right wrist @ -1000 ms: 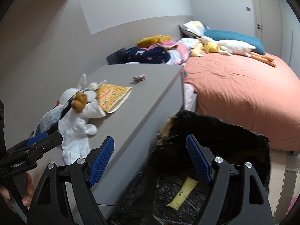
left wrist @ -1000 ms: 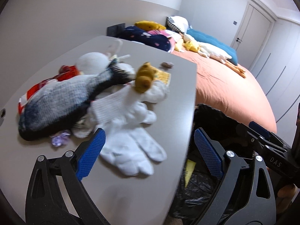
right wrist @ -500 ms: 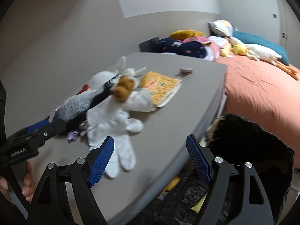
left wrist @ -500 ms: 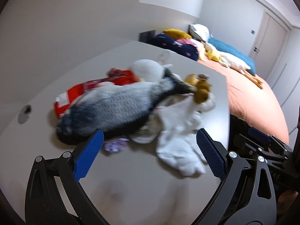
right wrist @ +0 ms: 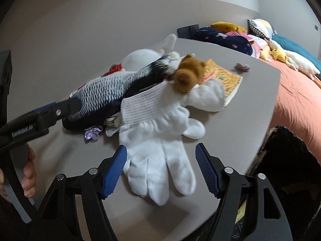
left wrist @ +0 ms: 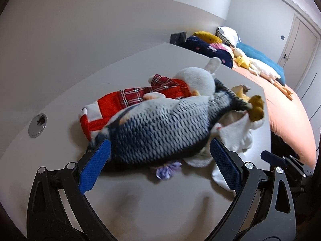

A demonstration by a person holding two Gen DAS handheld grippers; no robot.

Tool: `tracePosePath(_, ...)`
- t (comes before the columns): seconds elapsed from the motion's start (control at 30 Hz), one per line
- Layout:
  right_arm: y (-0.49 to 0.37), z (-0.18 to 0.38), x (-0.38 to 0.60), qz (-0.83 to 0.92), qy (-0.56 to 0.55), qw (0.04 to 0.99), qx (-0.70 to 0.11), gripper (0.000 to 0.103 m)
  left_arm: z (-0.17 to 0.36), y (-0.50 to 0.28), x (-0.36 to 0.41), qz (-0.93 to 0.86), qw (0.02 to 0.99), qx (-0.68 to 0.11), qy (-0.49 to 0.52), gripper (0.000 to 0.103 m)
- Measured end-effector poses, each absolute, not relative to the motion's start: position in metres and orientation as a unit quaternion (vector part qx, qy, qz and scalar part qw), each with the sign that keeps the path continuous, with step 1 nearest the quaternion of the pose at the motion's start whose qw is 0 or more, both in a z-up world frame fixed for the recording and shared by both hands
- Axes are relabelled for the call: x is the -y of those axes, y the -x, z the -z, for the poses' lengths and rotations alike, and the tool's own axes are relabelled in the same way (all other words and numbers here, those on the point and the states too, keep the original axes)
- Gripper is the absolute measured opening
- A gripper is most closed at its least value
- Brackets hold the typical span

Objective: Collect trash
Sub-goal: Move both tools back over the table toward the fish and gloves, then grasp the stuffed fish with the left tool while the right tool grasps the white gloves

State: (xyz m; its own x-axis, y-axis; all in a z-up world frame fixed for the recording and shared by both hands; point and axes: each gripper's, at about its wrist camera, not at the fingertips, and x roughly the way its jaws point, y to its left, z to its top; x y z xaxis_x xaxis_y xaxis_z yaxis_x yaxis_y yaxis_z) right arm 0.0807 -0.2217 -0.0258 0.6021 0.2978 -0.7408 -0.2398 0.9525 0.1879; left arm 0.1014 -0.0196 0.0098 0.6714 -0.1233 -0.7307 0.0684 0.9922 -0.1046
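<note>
Fingers on my left gripper (left wrist: 158, 166) gape wide around the purple wrapper (left wrist: 167, 167), tucked against the plush fish (left wrist: 160, 128) on the surface (left wrist: 140, 200). I'd lower and pinch only it; my right gripper (right wrist: 161, 170) gapes empty over the white glove (right wrist: 158, 150).

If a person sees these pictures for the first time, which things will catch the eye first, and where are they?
The large grey plush fish lies across the middle of the grey table, right in front of the open left gripper. A white glove lies flat before the open right gripper, its fingers pointing toward the camera. Behind the fish lies a white rabbit toy in red plaid.
</note>
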Motion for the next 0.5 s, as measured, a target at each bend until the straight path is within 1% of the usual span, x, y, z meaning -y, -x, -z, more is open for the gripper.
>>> tracePosePath(0.17,-0.091,0.039,0.206,-0.144,-0.009,0.890,-0.432,0.060,0.000,-0.116,0.020,0.048,0.910,-0.410,0.031,0.096)
tracePosePath(0.3,-0.095,0.047,0.198,-0.135,0.009,0.891,-0.433,0.055,0.010,-0.124,0.019,0.038,0.908,-0.416,0.029,0.096)
tracePosePath(0.33,-0.095,0.047,0.197,-0.132,0.016,0.892,-0.432,0.051,0.012,-0.125,0.019,0.036,0.908,-0.416,0.028,0.096)
tracePosePath(0.37,-0.095,0.047,0.195,-0.129,0.023,0.893,-0.431,0.046,0.013,-0.126,0.020,0.035,0.907,-0.419,0.026,0.096)
tracePosePath(0.43,-0.095,0.048,0.193,-0.125,0.027,0.893,-0.431,0.042,0.016,-0.129,0.021,0.031,0.905,-0.424,0.020,0.096)
tracePosePath(0.5,-0.097,0.048,0.195,-0.125,0.018,0.892,-0.434,0.042,0.017,-0.130,0.022,0.024,0.905,-0.424,0.015,0.093)
